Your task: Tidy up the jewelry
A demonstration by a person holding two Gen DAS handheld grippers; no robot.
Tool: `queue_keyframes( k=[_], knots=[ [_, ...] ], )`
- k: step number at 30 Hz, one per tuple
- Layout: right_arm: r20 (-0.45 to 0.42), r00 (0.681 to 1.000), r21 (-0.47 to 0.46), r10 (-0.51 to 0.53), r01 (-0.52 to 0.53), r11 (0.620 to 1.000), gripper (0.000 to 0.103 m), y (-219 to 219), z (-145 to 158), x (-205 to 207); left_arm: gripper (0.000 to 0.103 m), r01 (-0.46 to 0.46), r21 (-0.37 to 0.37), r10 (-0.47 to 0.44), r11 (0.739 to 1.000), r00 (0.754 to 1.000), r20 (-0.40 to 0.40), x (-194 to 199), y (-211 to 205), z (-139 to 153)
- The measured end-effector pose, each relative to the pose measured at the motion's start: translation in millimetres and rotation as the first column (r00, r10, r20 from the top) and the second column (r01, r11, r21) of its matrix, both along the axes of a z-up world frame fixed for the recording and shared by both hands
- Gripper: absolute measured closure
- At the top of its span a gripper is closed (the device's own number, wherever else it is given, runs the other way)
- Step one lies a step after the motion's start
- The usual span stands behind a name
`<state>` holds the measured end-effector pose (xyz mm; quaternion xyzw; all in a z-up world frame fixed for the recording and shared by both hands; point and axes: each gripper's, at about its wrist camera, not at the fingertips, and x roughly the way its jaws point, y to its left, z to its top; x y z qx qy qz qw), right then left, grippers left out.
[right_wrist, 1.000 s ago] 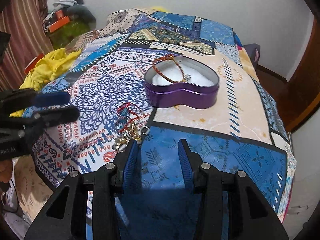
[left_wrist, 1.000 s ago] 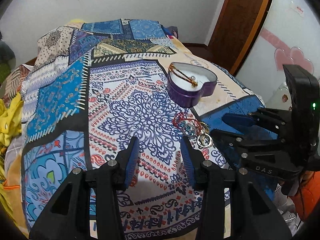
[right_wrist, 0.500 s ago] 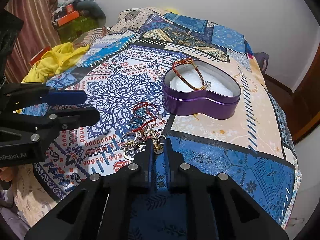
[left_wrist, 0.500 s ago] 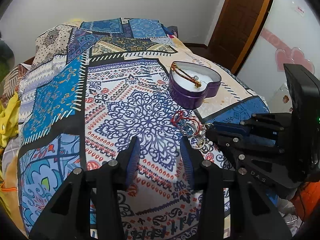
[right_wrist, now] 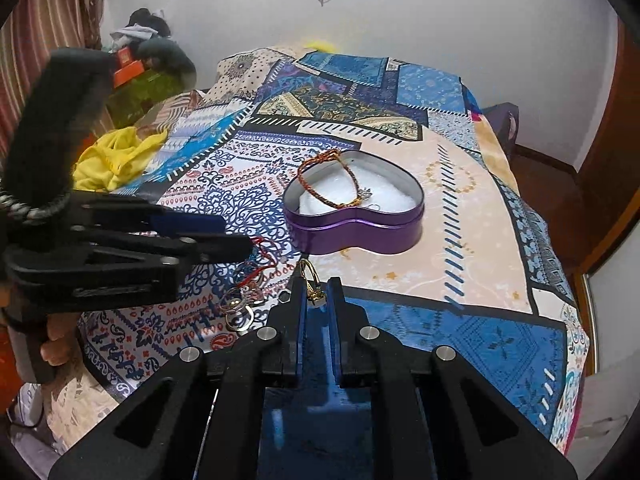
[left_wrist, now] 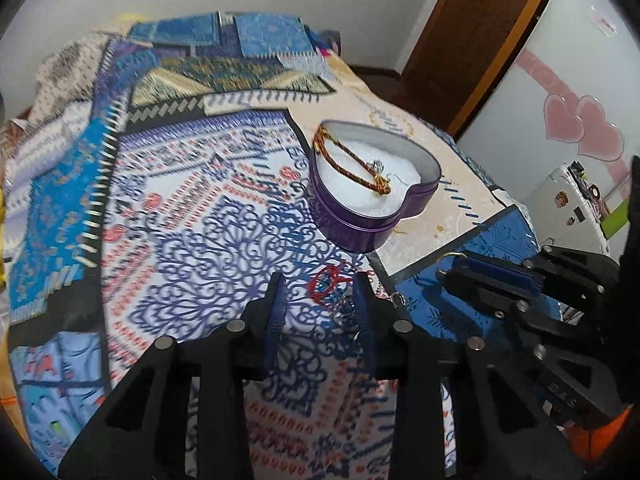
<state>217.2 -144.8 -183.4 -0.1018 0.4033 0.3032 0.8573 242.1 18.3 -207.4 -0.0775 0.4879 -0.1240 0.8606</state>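
Observation:
A purple heart-shaped tin [right_wrist: 356, 232] [left_wrist: 360, 232] with white lining sits on the patterned bedspread and holds a braided orange bracelet [right_wrist: 320, 178] [left_wrist: 348, 164]. My right gripper [right_wrist: 316, 284] is shut on a gold ring [right_wrist: 311, 280] and holds it just above the cloth in front of the tin; it also shows at the right of the left wrist view [left_wrist: 452, 268]. A pile of red bracelets and rings [right_wrist: 250, 284] [left_wrist: 334, 280] lies on the cloth. My left gripper [left_wrist: 318, 280] is open over the pile.
The patterned bedspread [right_wrist: 440, 208] covers the whole bed. A yellow cloth [right_wrist: 116, 156] lies at the bed's left edge. A brown door [left_wrist: 472, 32] and a white wall with pink hearts [left_wrist: 580, 124] stand to the right.
My right gripper shut on the gold ring and lifted it away from the pile. My left gripper moved forward to the pile and stays open.

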Motion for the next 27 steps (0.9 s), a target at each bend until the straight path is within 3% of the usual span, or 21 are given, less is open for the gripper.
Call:
queue_keyframes(
  k=[7, 16, 27],
  knots=[
    [-0.007, 1.0, 0.006, -0.014, 0.014, 1.0, 0.094, -6, -3, 3, 0.098, -0.006, -0.044, 0.004, 0.999, 1.0, -0.027, 9, -2, -9],
    [-0.004, 0.999, 0.026, -0.039, 0.039, 0.999, 0.094, -16, 5, 4, 0.098, -0.004, 0.005, 0.004, 1.0, 0.997, 0.073, -9, -6, 19],
    [0.067, 0.995, 0.062, -0.072, 0.068, 0.996, 0.094, -29, 34, 4, 0.098, -0.014, 0.031, 0.008, 0.999, 0.982, 0.187, -20, -7, 64]
  ],
)
